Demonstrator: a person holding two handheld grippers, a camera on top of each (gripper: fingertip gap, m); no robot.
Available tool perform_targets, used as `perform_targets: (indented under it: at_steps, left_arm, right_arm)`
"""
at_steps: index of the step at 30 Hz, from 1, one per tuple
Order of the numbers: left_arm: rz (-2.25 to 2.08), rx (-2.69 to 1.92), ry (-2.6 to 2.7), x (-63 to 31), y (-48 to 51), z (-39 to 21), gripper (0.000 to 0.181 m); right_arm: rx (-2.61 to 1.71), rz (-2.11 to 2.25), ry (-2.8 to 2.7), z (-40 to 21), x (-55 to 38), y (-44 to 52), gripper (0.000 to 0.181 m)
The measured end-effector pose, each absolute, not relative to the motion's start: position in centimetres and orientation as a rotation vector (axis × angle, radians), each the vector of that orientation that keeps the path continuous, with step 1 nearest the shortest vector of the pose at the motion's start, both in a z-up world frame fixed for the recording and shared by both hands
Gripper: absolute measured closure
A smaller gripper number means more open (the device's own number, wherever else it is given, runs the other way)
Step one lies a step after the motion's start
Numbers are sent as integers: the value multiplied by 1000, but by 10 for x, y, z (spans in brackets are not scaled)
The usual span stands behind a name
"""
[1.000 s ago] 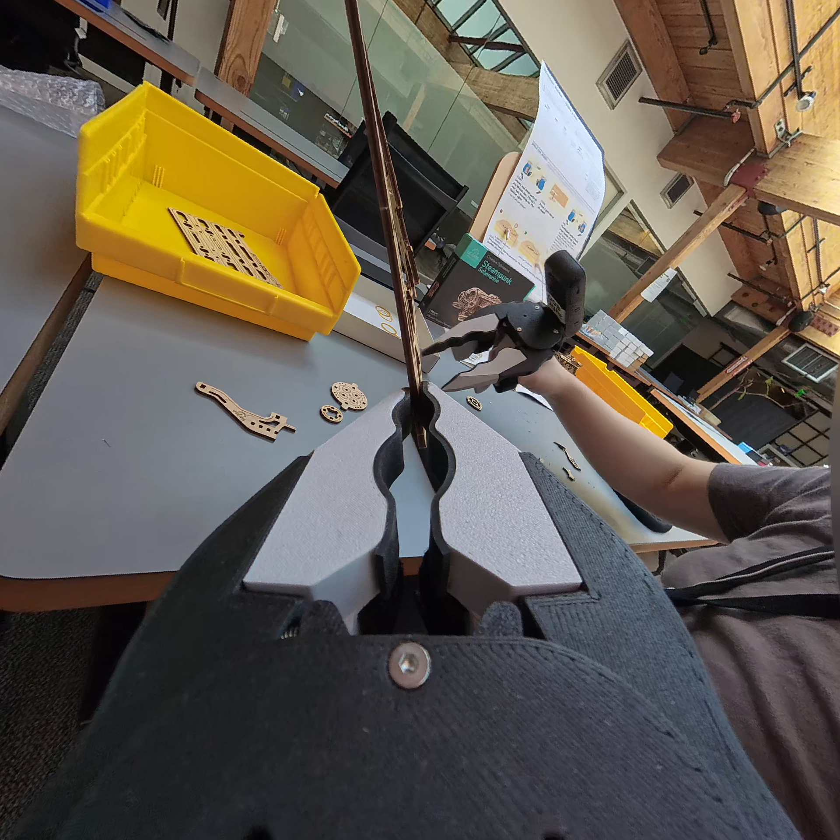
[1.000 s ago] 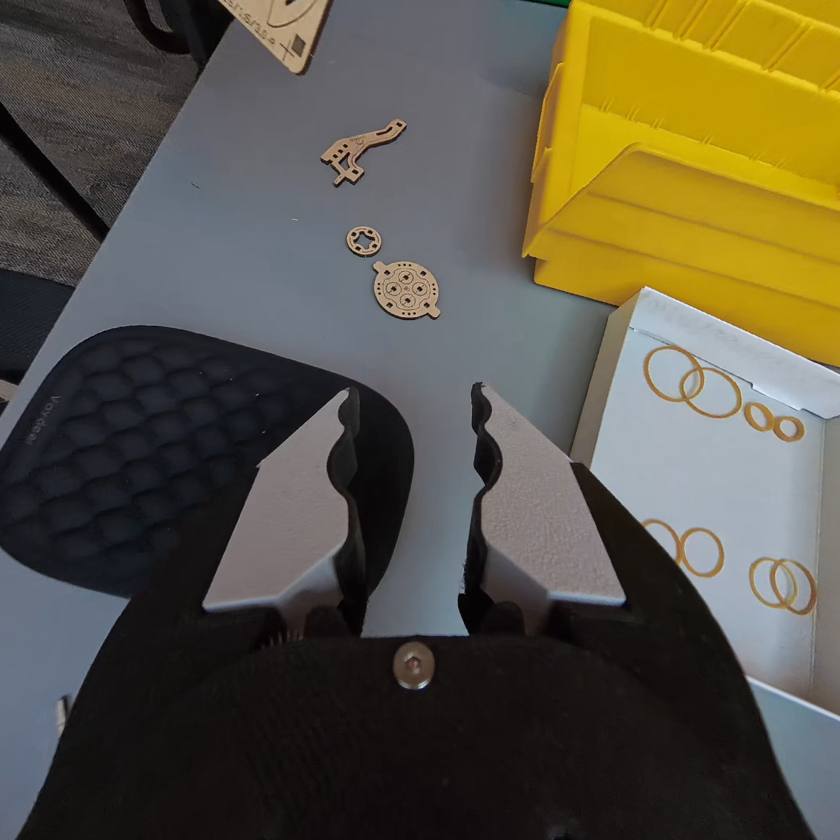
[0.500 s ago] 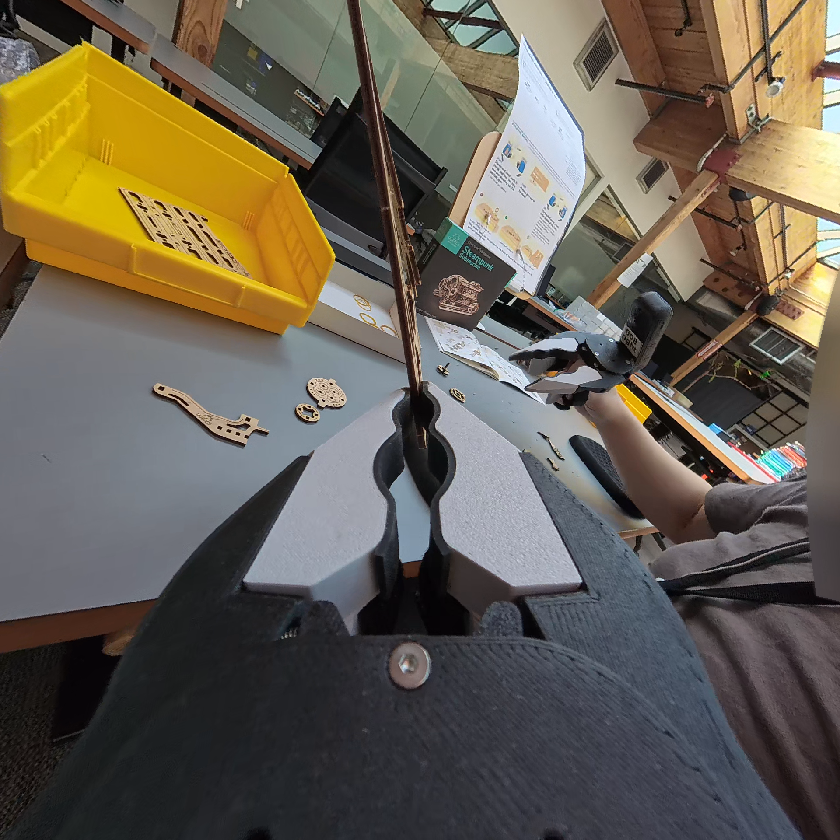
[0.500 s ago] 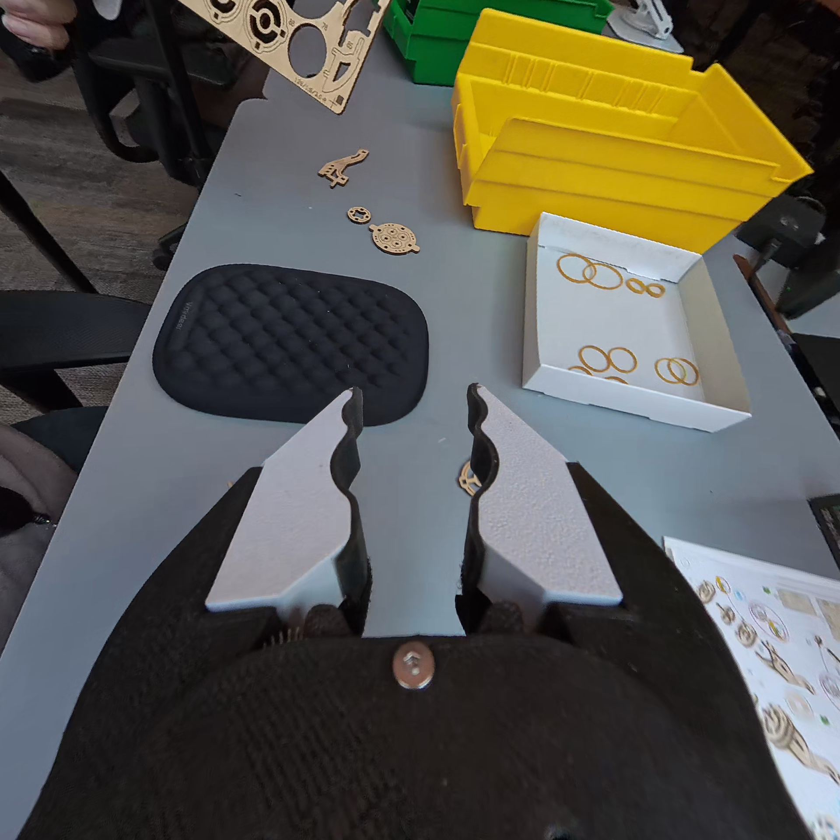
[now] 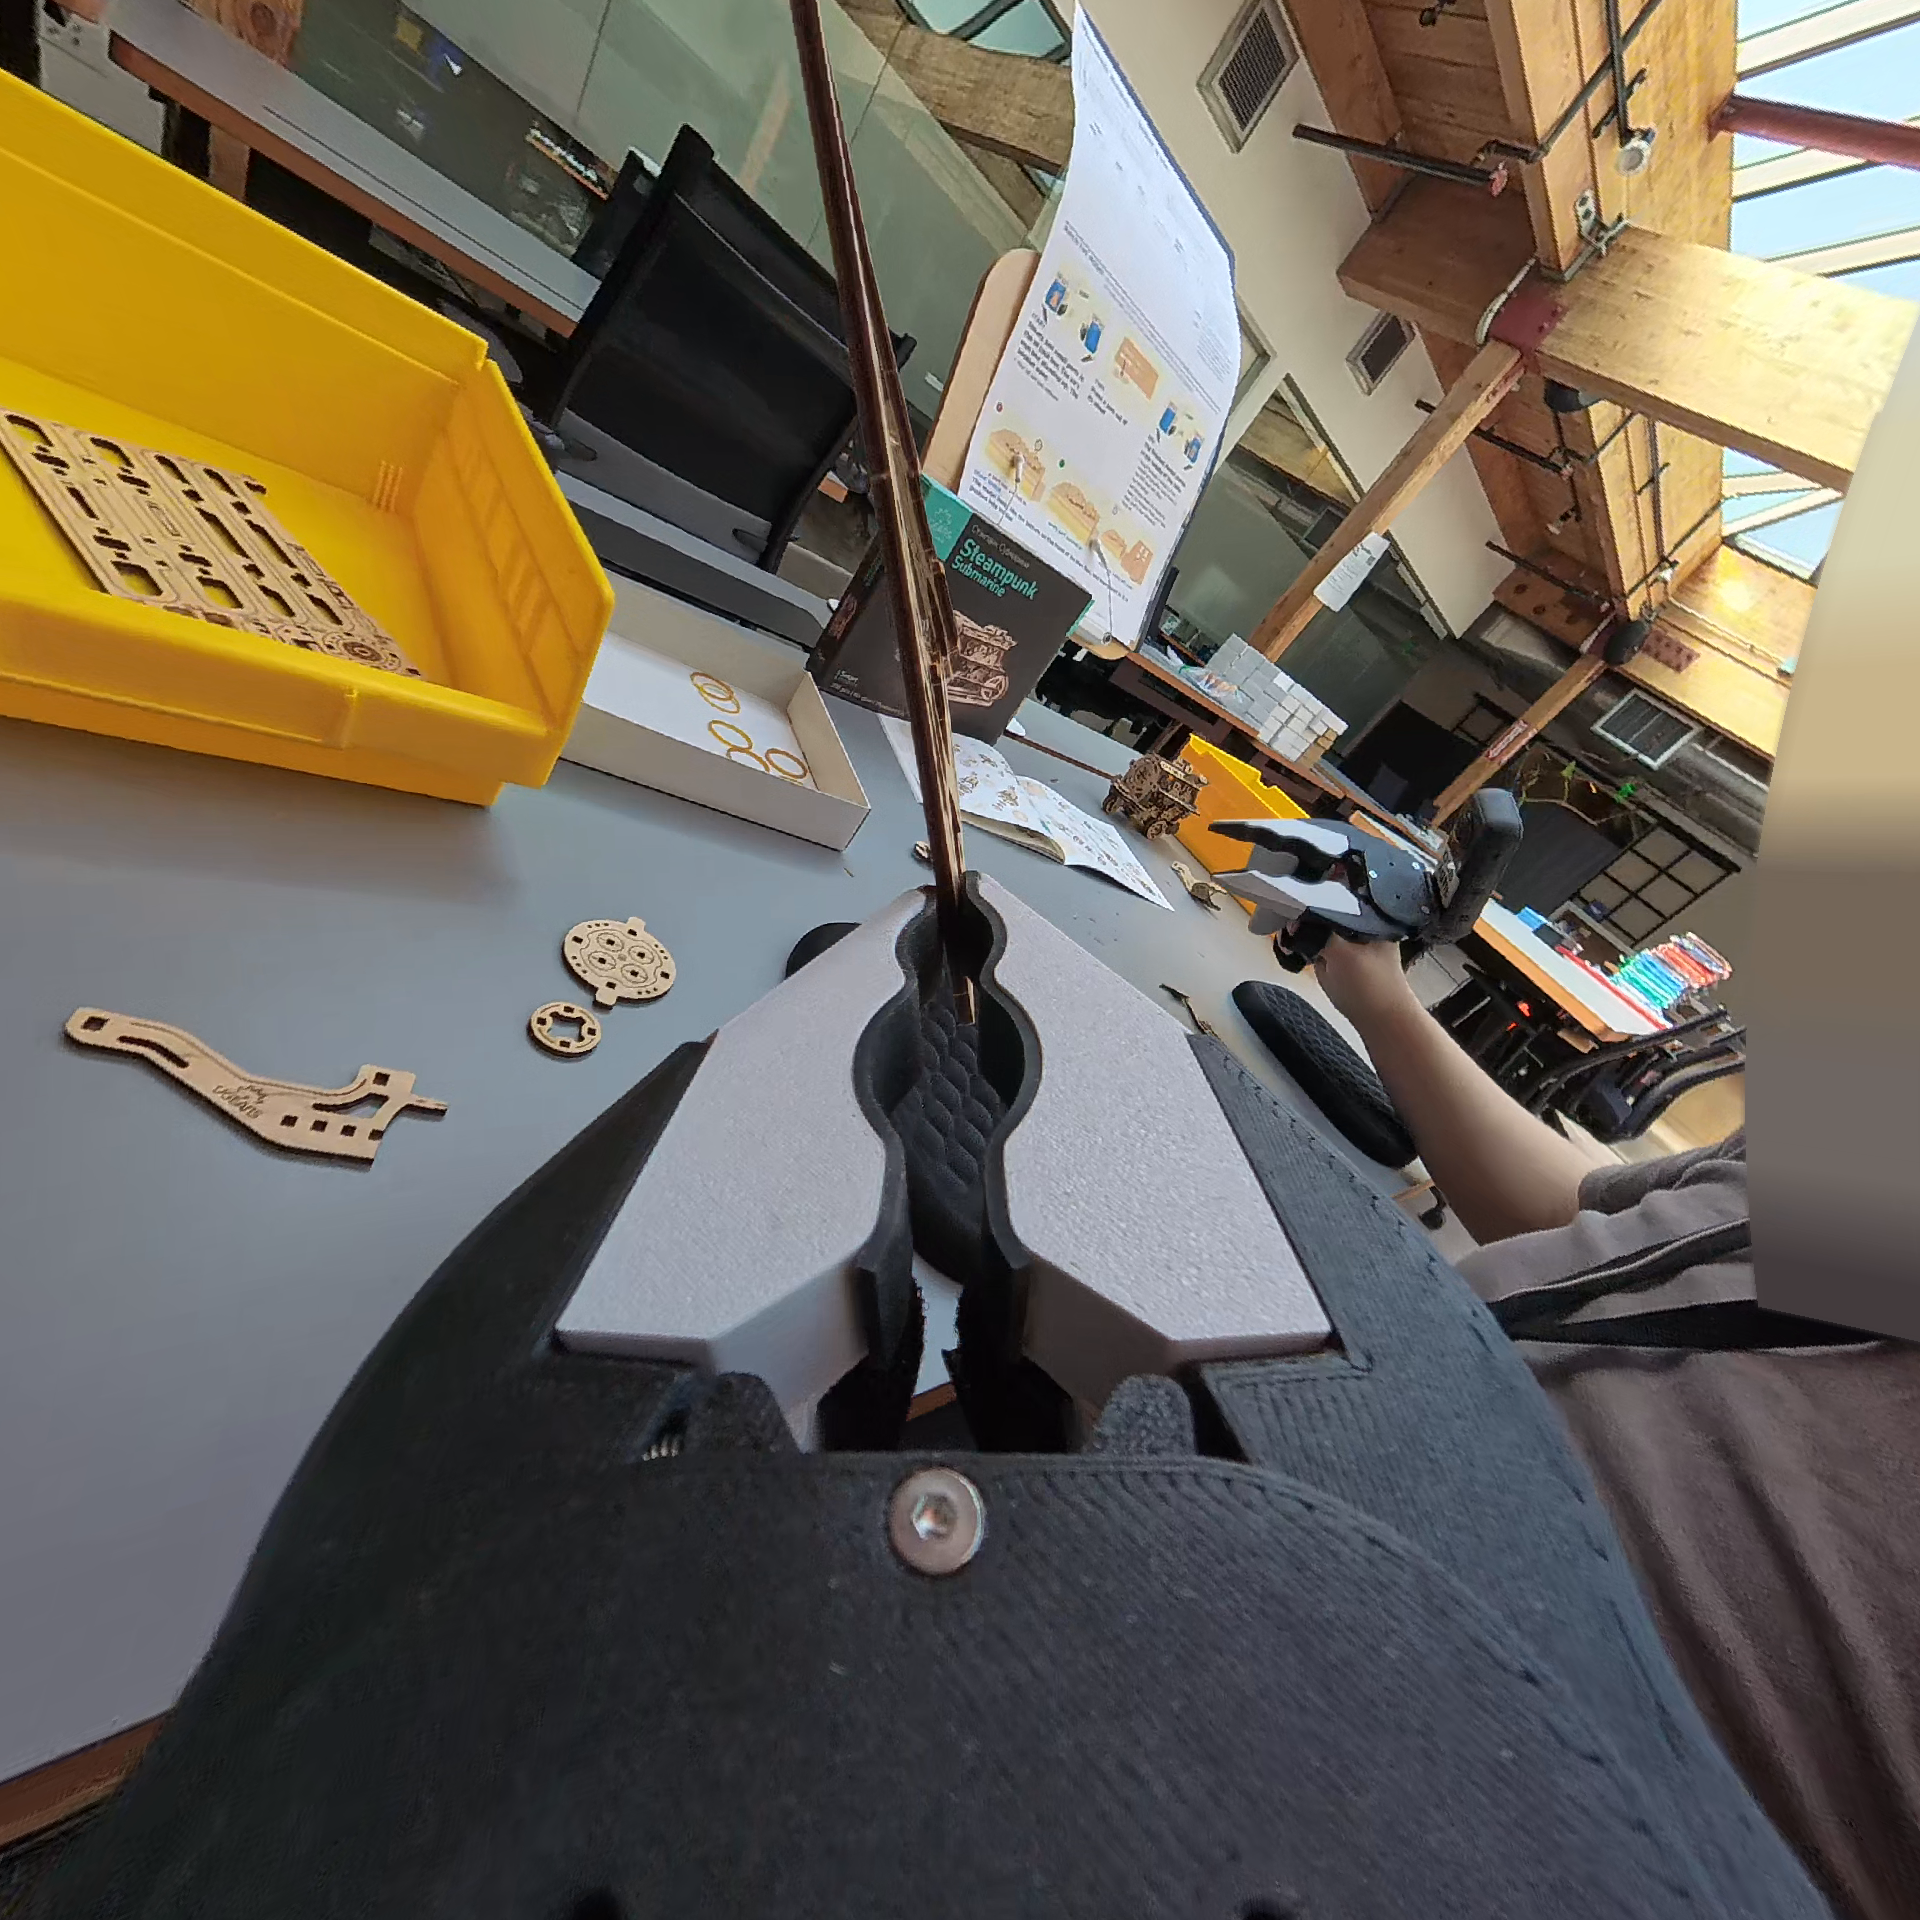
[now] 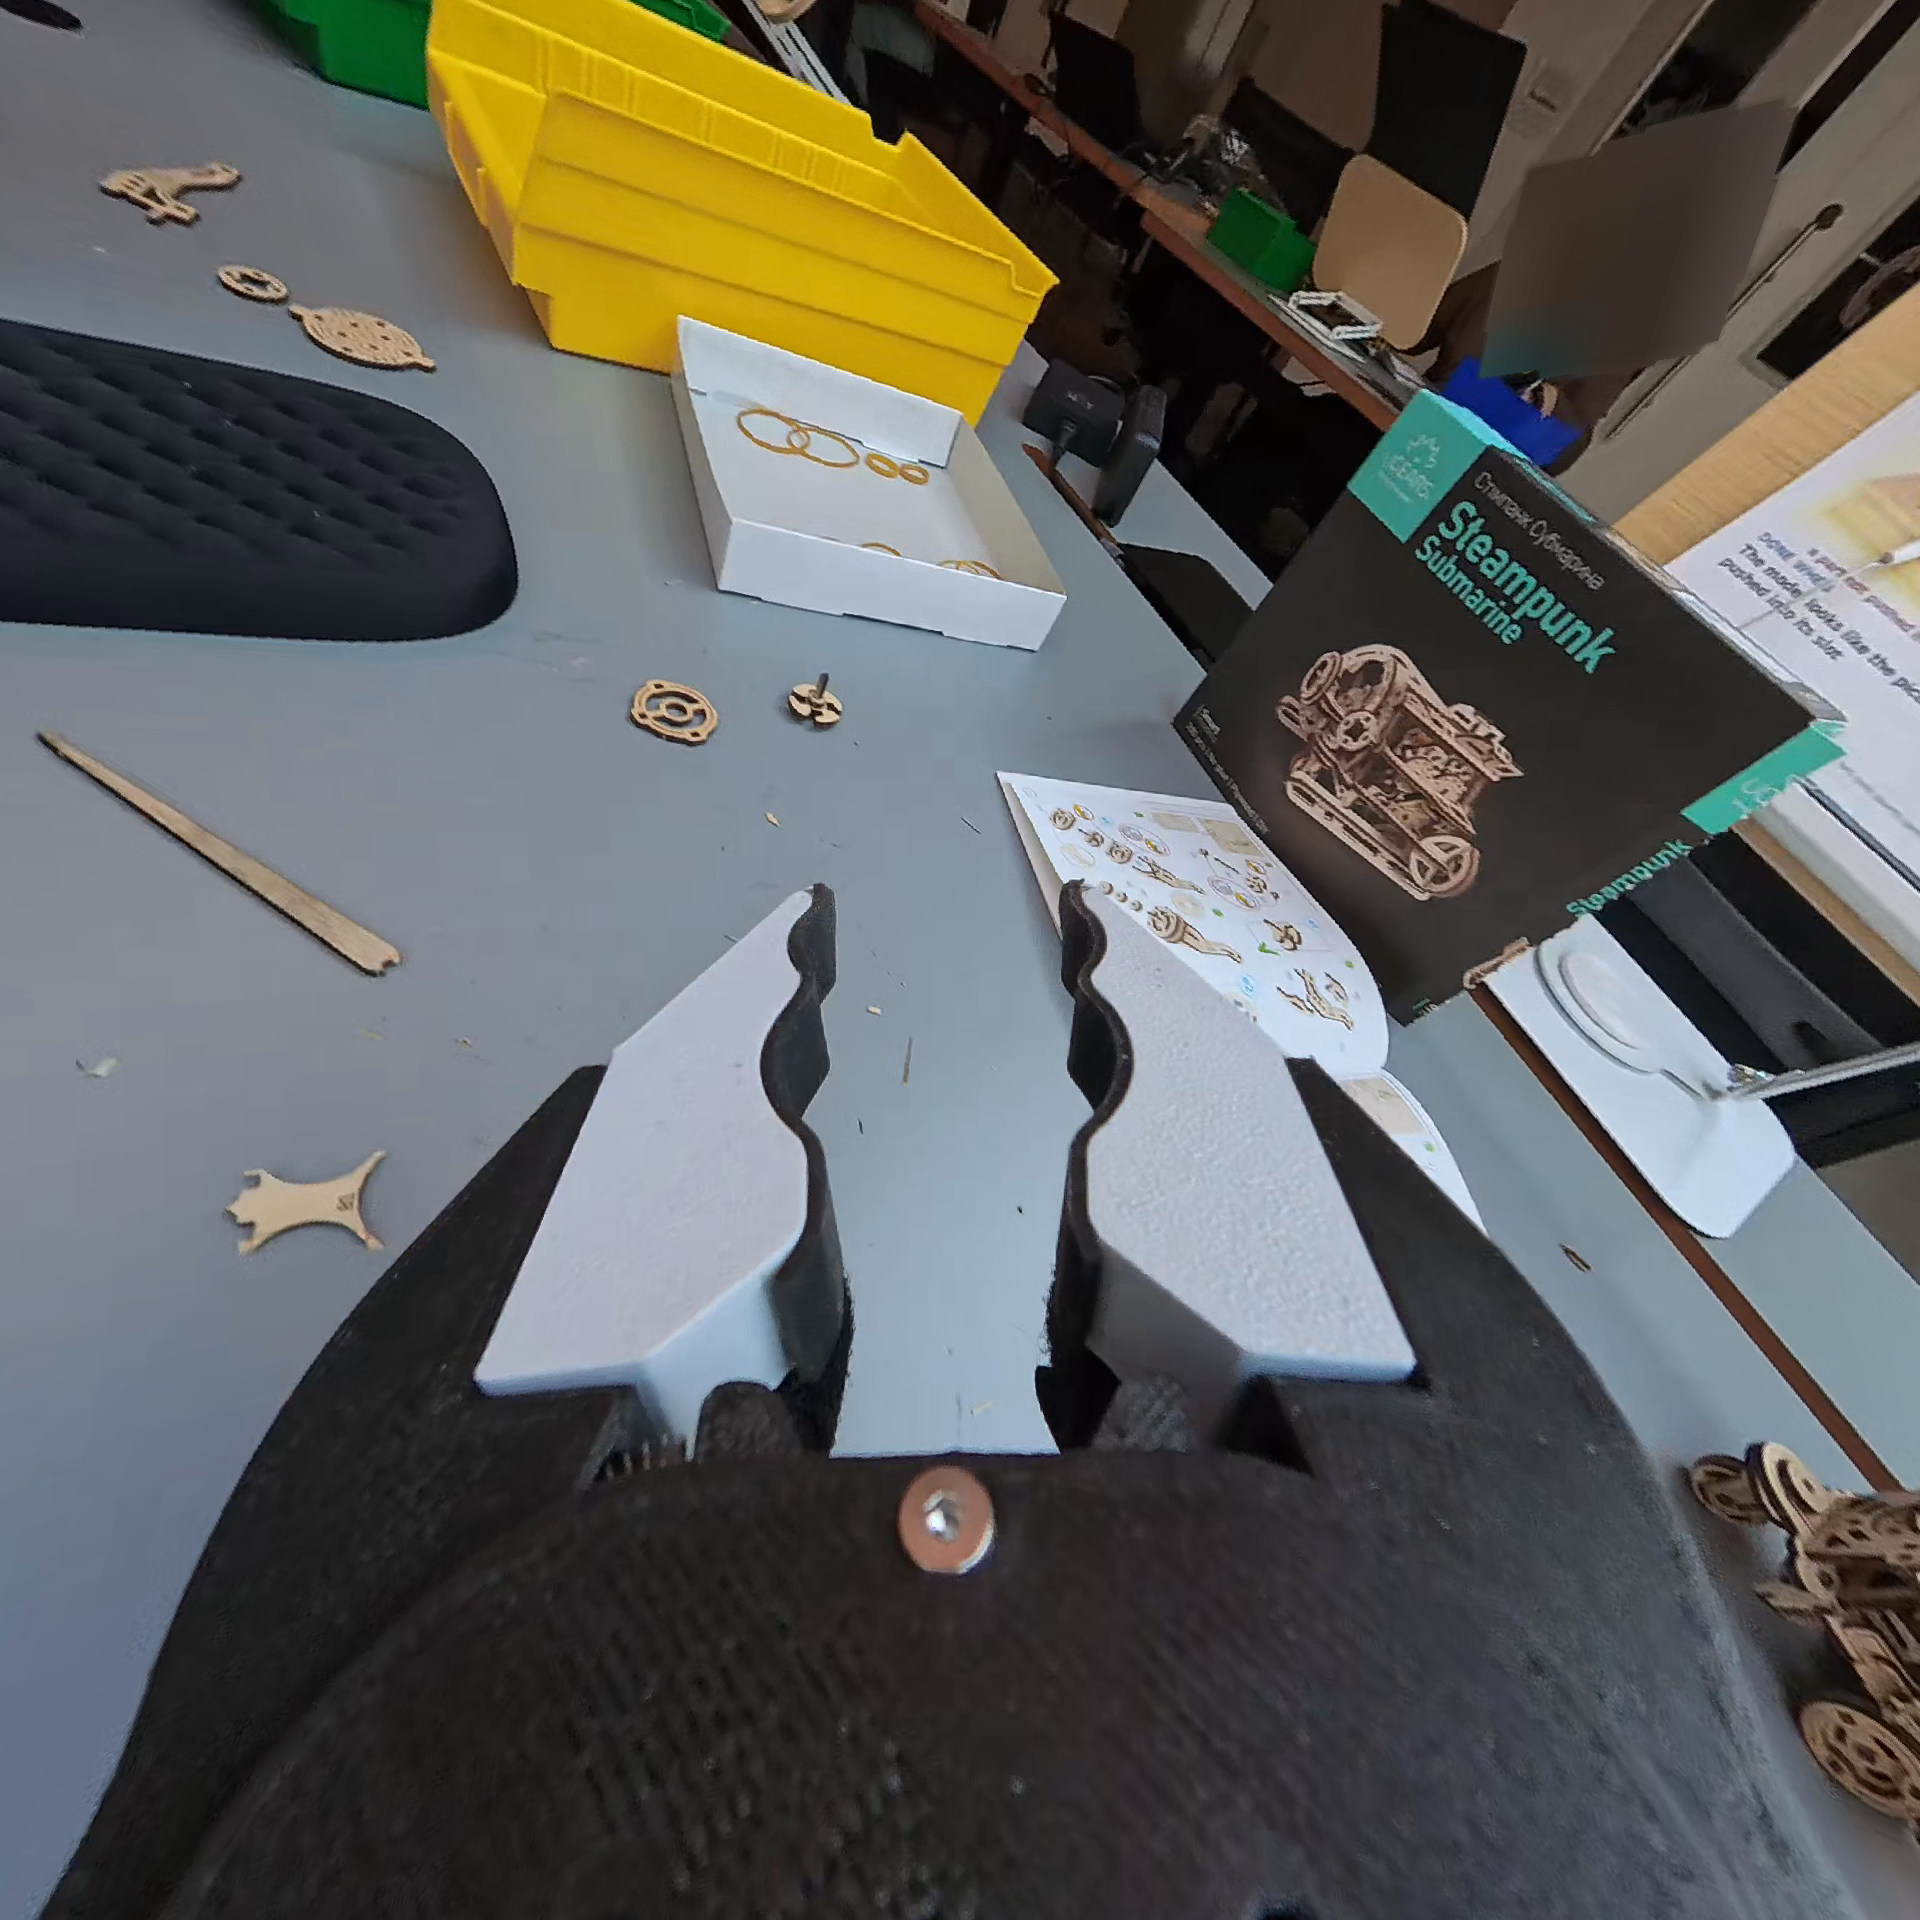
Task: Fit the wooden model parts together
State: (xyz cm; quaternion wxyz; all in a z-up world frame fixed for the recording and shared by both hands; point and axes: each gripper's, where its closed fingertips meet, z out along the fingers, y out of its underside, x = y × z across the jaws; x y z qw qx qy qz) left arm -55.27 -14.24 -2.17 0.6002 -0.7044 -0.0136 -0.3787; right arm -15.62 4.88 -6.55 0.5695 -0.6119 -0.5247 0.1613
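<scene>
My left gripper [image 5: 951, 904] is shut on the bottom edge of a thin wooden parts sheet [image 5: 883, 416], which stands upright and edge-on above the grey table. My right gripper [image 6: 945, 904] is open and empty, low over the table beside the instruction booklet [image 6: 1195, 894]; it also shows in the left wrist view [image 5: 1262, 857], far right. Loose wooden parts lie on the table: a round disc [image 5: 620, 961], a small ring [image 5: 564, 1029], a curved arm [image 5: 260, 1091], a ring part [image 6: 673, 712], a small gear on a pin [image 6: 815, 701] and a stick [image 6: 218, 852]. A partly built model [image 6: 1849, 1600] sits at the right.
A yellow bin [image 5: 499, 540] holds another wooden sheet. A white tray [image 6: 883, 582] holds rubber bands. A black padded mat [image 6: 208, 488] lies at the left. The kit box [image 6: 1486, 707] stands behind the booklet. A star-shaped wooden scrap [image 6: 307, 1202] lies near my right gripper.
My right gripper has swung away from the sheet and the mat, rightward across the table to the booklet and box, staying open. My left gripper keeps its hold on the sheet.
</scene>
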Motion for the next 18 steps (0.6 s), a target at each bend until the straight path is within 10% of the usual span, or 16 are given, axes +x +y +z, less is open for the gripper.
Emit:
perform_targets:
  at_steps: [18]
  left_arm:
    - [-933,-1665,61,-506,-103,-14,181]
  right_arm:
    - [-1289,228,-1215,-70,-136,45,180]
